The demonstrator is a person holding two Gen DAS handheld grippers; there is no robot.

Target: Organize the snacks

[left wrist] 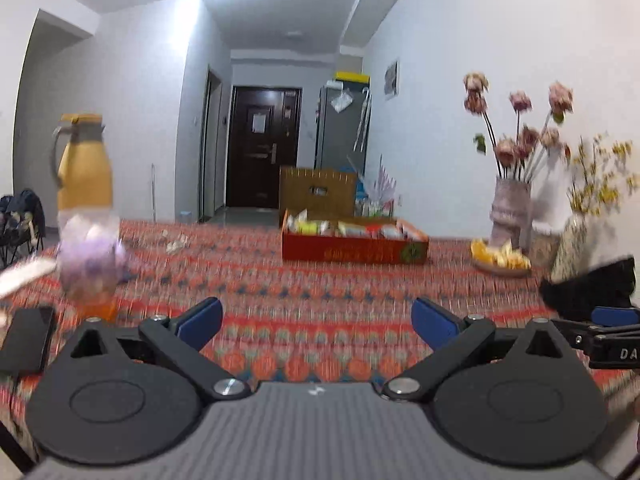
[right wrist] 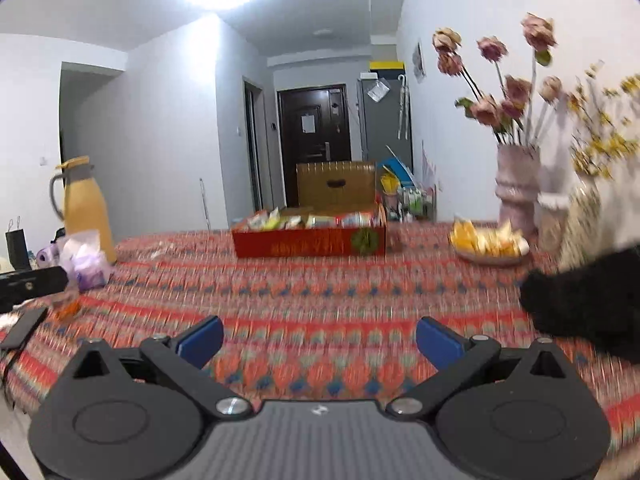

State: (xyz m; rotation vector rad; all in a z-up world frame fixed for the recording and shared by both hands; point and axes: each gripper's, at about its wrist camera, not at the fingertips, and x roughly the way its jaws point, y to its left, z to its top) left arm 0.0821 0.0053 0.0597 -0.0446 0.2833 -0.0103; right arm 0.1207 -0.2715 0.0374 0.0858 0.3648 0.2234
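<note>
A red cardboard box [left wrist: 354,249] filled with several wrapped snacks sits at the far side of the patterned tablecloth; it also shows in the right wrist view [right wrist: 308,242]. A shallow plate of yellow snack pieces [left wrist: 500,261] lies to its right, also in the right wrist view [right wrist: 489,243]. My left gripper [left wrist: 316,322] is open and empty, low over the cloth, well short of the box. My right gripper [right wrist: 319,343] is open and empty too. The right gripper's tip shows at the right edge of the left wrist view [left wrist: 612,320].
A yellow thermos [left wrist: 82,164] and a purple-white plastic bag [left wrist: 90,258] stand at the left, a black phone [left wrist: 26,340] near the front left. Vases of dried flowers [left wrist: 512,208] and a black furry object [right wrist: 584,300] are at the right. A wicker chest [right wrist: 336,184] stands behind the table.
</note>
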